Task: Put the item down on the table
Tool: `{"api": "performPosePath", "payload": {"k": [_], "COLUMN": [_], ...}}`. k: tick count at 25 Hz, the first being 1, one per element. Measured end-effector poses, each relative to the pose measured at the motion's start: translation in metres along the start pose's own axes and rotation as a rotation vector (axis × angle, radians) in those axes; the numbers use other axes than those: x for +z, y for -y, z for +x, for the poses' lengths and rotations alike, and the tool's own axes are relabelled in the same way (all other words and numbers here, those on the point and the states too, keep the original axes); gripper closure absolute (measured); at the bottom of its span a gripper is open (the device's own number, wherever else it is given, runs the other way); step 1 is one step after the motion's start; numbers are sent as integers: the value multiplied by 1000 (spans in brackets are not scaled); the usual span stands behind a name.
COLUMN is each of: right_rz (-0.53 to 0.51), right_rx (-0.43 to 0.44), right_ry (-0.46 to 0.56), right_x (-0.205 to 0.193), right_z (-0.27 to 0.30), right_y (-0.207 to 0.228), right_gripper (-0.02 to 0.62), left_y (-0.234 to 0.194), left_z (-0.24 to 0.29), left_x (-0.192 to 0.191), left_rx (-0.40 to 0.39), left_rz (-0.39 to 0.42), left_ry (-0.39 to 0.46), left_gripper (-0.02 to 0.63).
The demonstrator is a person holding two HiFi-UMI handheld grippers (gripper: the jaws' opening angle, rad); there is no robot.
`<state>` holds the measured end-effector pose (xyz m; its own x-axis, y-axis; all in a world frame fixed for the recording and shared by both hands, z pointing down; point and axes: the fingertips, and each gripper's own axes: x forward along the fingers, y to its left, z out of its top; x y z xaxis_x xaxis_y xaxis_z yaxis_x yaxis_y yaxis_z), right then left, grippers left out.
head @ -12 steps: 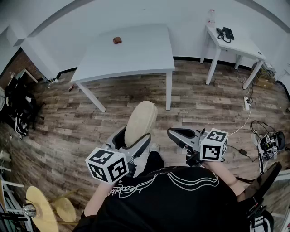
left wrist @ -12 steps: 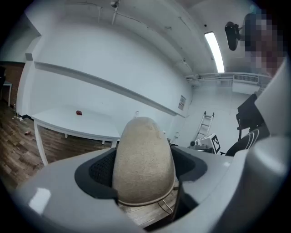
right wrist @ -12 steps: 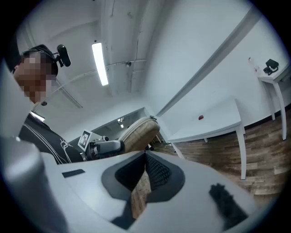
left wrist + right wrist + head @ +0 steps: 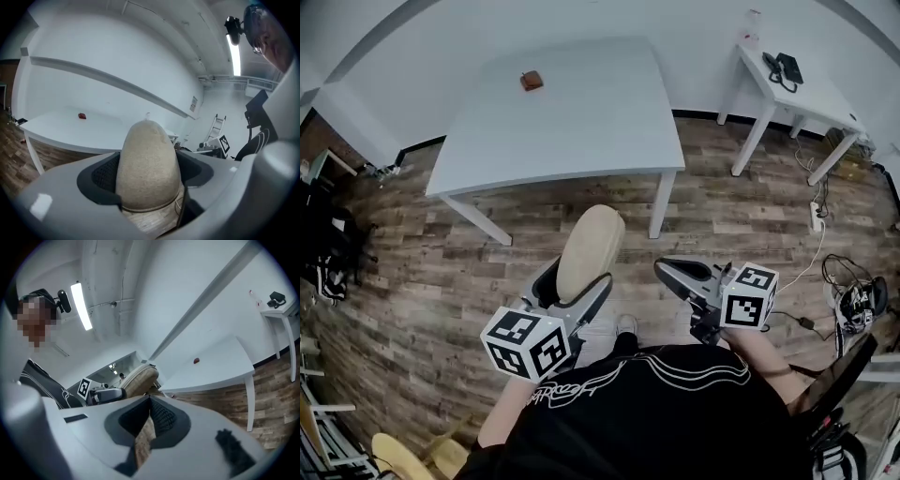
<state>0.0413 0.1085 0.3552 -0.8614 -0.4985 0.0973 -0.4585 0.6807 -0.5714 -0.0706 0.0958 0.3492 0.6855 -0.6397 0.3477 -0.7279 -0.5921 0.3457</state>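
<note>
A beige, rough, egg-shaped item (image 4: 591,251) stands upright between the jaws of my left gripper (image 4: 574,283), which is shut on it above the wooden floor. The left gripper view shows the item (image 4: 147,164) filling the gap, with dark pads against both its sides. My right gripper (image 4: 671,274) hangs beside it at the right, shut and with nothing in it; in its own view the jaws (image 4: 150,405) meet in a thin slit. Ahead stands the large white table (image 4: 572,122), short of both grippers.
A small reddish-brown object (image 4: 531,81) lies on the table's far part. A smaller white table (image 4: 811,94) with a dark phone (image 4: 787,67) stands at the right. Cables and gear (image 4: 855,292) lie on the floor at the right, dark chairs at the left.
The big table has come a little nearer and lower in the head view. Both grippers keep their places, and the left one still grips the beige item.
</note>
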Motion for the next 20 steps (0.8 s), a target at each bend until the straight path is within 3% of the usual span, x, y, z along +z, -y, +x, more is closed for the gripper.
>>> {"api": "performPosePath", "payload": {"k": [9, 20], "right_rz": [-30, -32], "right_rx": [-21, -22], "right_ry": [-18, -16], "right_x": [57, 89], "right_z": [90, 123], "right_y": [59, 112], "right_gripper": [588, 588], "left_y": [-107, -156], "left_z": [51, 97], "left_x": [51, 77], "left_rx": [-1, 48], "left_rz": [-9, -22], "left_ry": [-5, -6], "left_gripper": [229, 229]}}
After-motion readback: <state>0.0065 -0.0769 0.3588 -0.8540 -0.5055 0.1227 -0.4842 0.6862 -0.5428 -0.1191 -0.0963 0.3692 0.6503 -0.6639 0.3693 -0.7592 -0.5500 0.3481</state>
